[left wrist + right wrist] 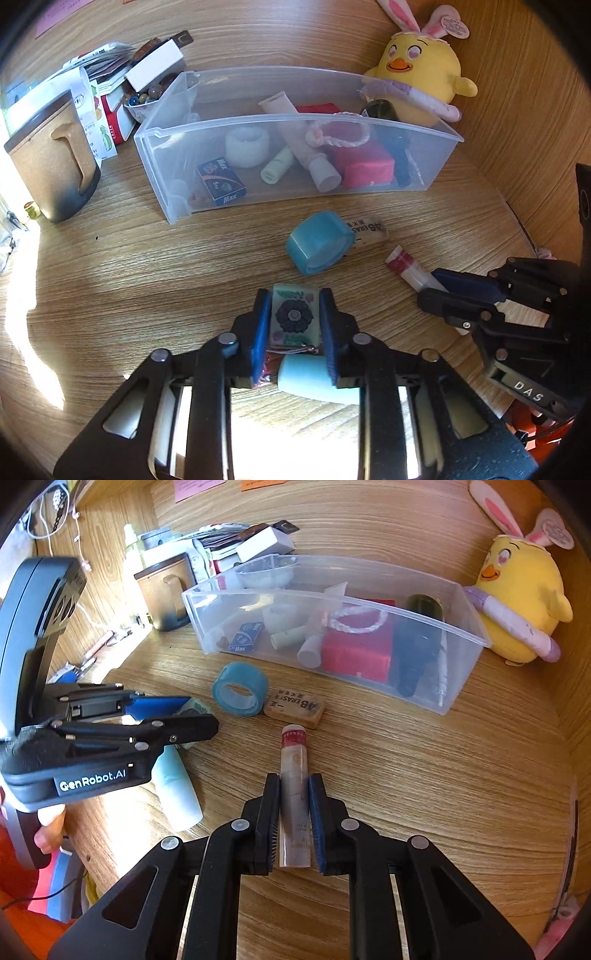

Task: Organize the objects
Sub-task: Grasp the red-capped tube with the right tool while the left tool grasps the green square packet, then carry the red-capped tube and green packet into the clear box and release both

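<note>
From the left wrist, the left tongs [293,325] are clamped on a small pale-green tile with a dark flower print [294,314], blue pads pressing both of its long sides, so it can be lifted off the desk [129,273] squarely; a pale-blue tube [314,380] lies just beneath the tongs. Ahead sits the clear bin [295,125], already holding small items such as a red pouch [364,162] and a blue box [221,181], which I judge to be where loose things go. A blue tape roll [319,242] and a tan eraser [369,232], touching each other, lie on the desk just before the bin, still unsorted. From the right wrist, the right tongs [294,819] are closed on a slim red-capped tube [294,794], gripped low along its body with the cap pointing toward the bin [461,635], a hold suited to carrying it there. A yellow plush chick [517,602] stands beside the bin.
</note>
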